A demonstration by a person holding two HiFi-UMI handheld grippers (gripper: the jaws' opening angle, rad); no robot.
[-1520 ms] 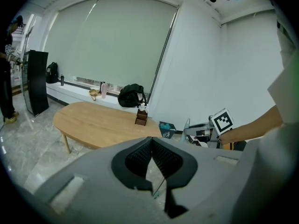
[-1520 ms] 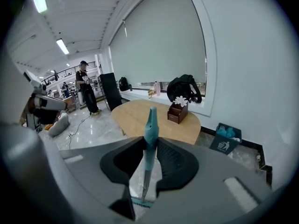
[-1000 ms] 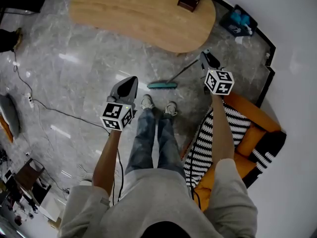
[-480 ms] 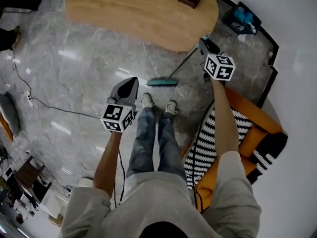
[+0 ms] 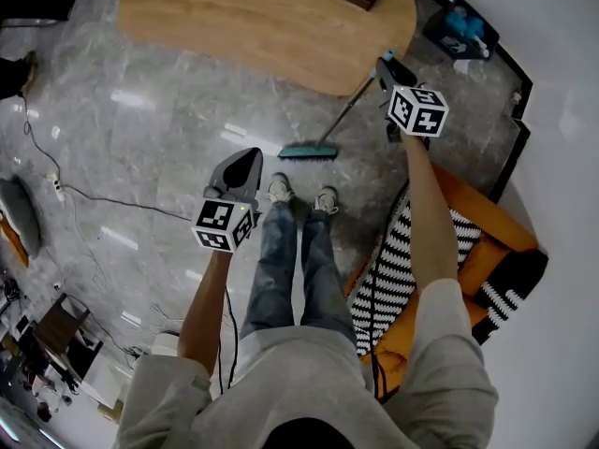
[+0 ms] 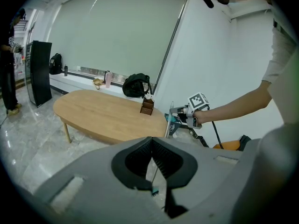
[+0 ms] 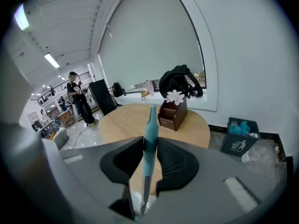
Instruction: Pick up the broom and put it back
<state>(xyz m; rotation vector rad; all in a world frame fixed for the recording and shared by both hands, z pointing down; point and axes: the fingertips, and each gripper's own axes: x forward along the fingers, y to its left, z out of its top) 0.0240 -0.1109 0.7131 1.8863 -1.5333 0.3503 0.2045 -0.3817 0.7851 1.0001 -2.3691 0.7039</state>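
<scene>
Jaws of right gripper (image 7: 150, 143): clamped on teal grip of broom (image 7: 150, 125). Jaws of left gripper (image 6: 152, 148): pressed together, empty. Broom head down on floor (image 5: 168, 148) just ahead of shoes (image 5: 277, 192), handle slanting up toward near edge of wooden table (image 5: 234, 17).

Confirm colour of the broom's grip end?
Teal. Shows best in the right gripper view, where the right gripper clamps the broom grip.

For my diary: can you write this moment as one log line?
right claw: shut on broom handle | left claw: shut, empty | broom: tilted, brush end down near shoes
</scene>
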